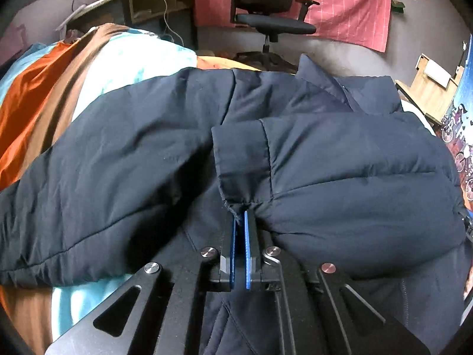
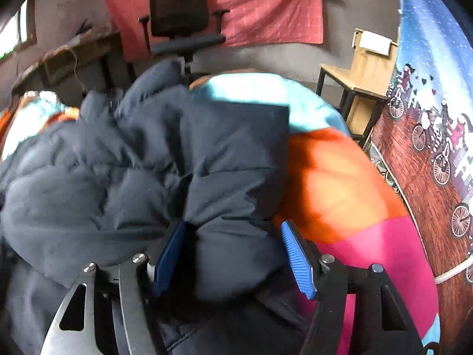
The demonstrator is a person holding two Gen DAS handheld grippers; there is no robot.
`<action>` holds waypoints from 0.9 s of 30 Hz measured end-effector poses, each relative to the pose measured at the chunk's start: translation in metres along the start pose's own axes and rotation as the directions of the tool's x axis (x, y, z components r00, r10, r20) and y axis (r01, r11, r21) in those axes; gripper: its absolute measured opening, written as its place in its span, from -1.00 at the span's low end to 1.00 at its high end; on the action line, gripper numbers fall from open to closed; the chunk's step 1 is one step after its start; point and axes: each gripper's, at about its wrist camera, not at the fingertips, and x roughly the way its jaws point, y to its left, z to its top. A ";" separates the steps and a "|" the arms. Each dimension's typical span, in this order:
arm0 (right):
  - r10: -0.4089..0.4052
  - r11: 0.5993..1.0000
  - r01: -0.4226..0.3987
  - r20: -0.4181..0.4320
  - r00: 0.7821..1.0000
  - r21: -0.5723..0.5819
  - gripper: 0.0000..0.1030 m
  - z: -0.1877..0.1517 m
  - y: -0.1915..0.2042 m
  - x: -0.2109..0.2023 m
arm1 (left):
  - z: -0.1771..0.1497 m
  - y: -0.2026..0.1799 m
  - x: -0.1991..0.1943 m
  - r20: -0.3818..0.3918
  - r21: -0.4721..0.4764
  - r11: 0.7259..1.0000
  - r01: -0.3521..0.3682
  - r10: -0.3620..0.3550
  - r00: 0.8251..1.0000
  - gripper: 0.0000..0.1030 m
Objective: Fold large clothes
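Note:
A dark navy puffer jacket [image 1: 124, 159] lies spread across a bed, with one sleeve folded over its body. My left gripper [image 1: 241, 214] is shut on the gathered edge of that sleeve's cuff [image 1: 239, 159], its blue pads pinching the fabric. In the right wrist view, a padded fold of the jacket [image 2: 230, 195] bulges between the jaws of my right gripper [image 2: 233, 224]. The jaws stand wide. The left pad touches the fabric, and the right pad [image 2: 297, 260] shows its whole blue face beside the fold.
The bed cover [image 2: 340, 183] has orange, pale blue, pink and brown patches. A black office chair [image 1: 266, 9] stands behind the bed before a red cloth on the wall. A wooden stand [image 2: 363, 80] is at the right, beside a printed hanging [image 2: 437, 153].

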 end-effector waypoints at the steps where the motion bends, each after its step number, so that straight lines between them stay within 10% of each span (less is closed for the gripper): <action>1: -0.015 1.000 0.015 0.005 1.000 -0.011 0.25 -0.001 0.003 0.002 | -0.005 -0.002 -0.001 0.023 0.009 1.000 -0.005 0.004 1.000 -0.92; 5: -0.059 0.998 0.059 0.002 0.998 -0.008 0.29 0.002 0.007 -0.004 | -0.012 0.005 -0.013 0.039 -0.031 0.999 0.025 -0.023 0.999 -0.64; 9: -0.067 0.997 0.064 0.083 0.994 0.030 0.66 0.006 0.022 -0.038 | -0.032 0.038 -0.055 0.097 -0.096 0.994 0.051 -0.042 0.994 0.26; 16: 0.142 0.987 -0.123 0.193 0.971 -0.105 0.78 0.025 0.127 -0.080 | -0.072 0.137 -0.122 0.159 -0.286 0.957 -0.043 0.092 0.983 0.48; 22: 0.318 0.928 -0.302 0.044 0.947 -0.221 0.78 0.029 0.241 -0.057 | -0.120 0.255 -0.162 0.143 -0.555 0.814 -0.173 0.298 0.944 0.59; 27: 0.282 0.904 -0.238 0.074 0.957 -0.356 0.78 0.021 0.300 -0.044 | -0.143 0.322 -0.165 0.100 -0.683 0.705 -0.191 0.350 0.931 0.59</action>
